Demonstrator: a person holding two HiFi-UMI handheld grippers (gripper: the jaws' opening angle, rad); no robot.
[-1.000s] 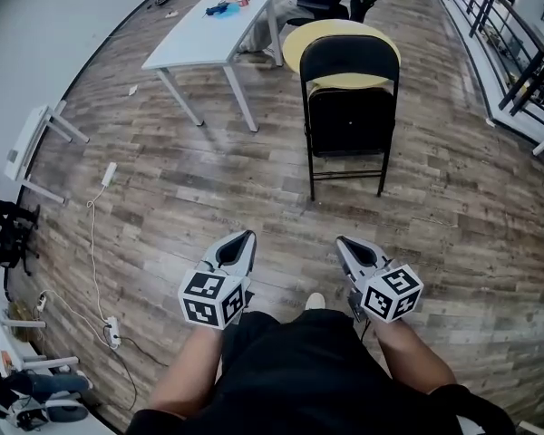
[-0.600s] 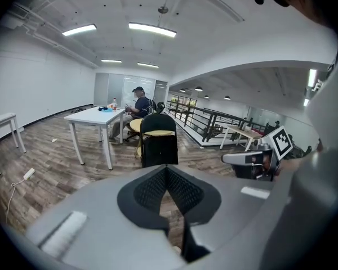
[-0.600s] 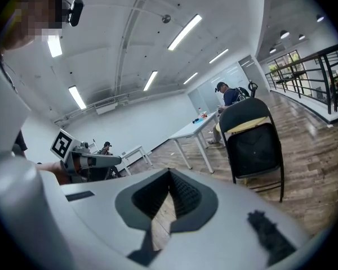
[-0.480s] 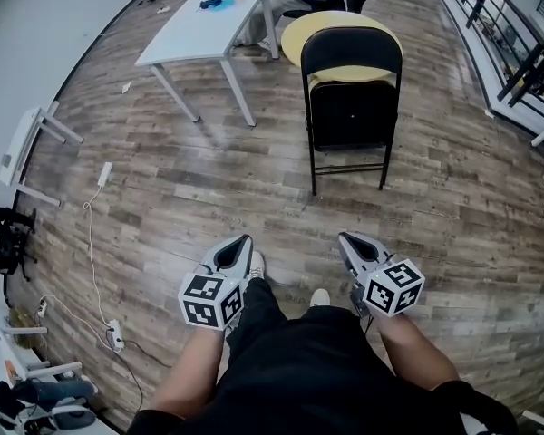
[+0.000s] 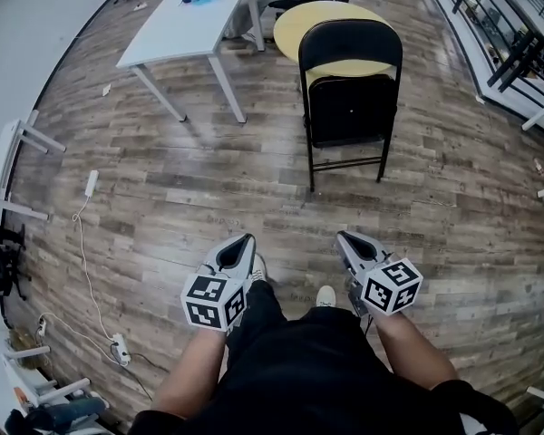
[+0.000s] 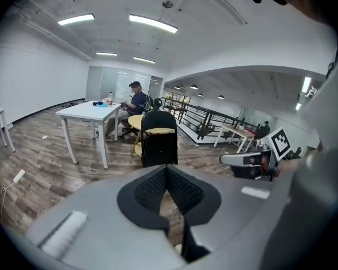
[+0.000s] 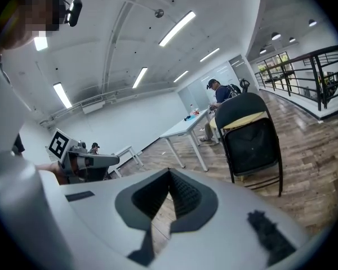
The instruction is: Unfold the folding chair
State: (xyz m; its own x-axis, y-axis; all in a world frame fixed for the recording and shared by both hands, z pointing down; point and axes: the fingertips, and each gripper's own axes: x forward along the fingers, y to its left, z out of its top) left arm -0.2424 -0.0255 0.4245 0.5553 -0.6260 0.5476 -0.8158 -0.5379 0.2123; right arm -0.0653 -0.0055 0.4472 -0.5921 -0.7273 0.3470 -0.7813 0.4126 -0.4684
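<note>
So the folding chair (image 5: 349, 107) is standing upright on the wood floor (image 5: 208, 198), folded flat. The seat panel is tucked up against the frame and the curved backrest is on top, so its long axis runs straight up and down. It's out ahead of you and well apart from both grippers, nothing is touching it yet. Just behind it there's a round yellow table (image 5: 331, 21), with a white table (image 5: 186, 25) off to its left.

Your left gripper (image 5: 246, 239) and right gripper (image 5: 343, 238) are both held low in front of your legs, pointing forward towards the chair. Both have their jaws pressed together with nothing in them.

The bit that matters: the chair isn't centred between your hands. In the head view it lines up almost dead ahead of the right gripper, while the left one would have to cross over to the right to reach it. So I'd say the right hand is the nearer one, probably best for the backrest or a frame tube, and the left goes for the seat edge to swing it down. You'd need to close the gap first and spread the jaws before either can take hold
</note>
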